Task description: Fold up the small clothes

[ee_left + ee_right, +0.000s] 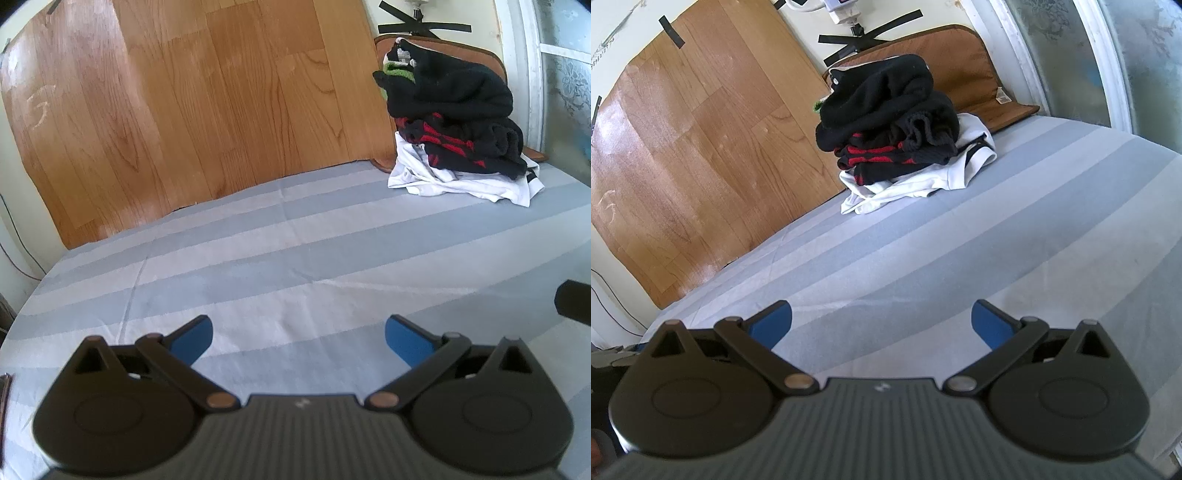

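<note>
Up close in the left wrist view, the left gripper has its blue pads spread wide with nothing between them, sitting just over the blue-and-white striped sheet, which is bare in front of it. Way off at the far right corner is the pile of clothes — black knit on top, a black-and-red piece under it, a white garment at the bottom spilling onto the sheet, plus a bit of green poking out at the back. It leans against a brown cushion, next to the wood-grain panel taped to the wall. A dark blob at the right edge is too cut off to identify. Over in the right wrist view, same deal: right gripper splayed apart and empty, low over the striped sheet. From here the clothes pile sits dead ahead but well apart from the fingers — white layer at the bottom, the brown cushion behind, and a frosted window to the right.
</note>
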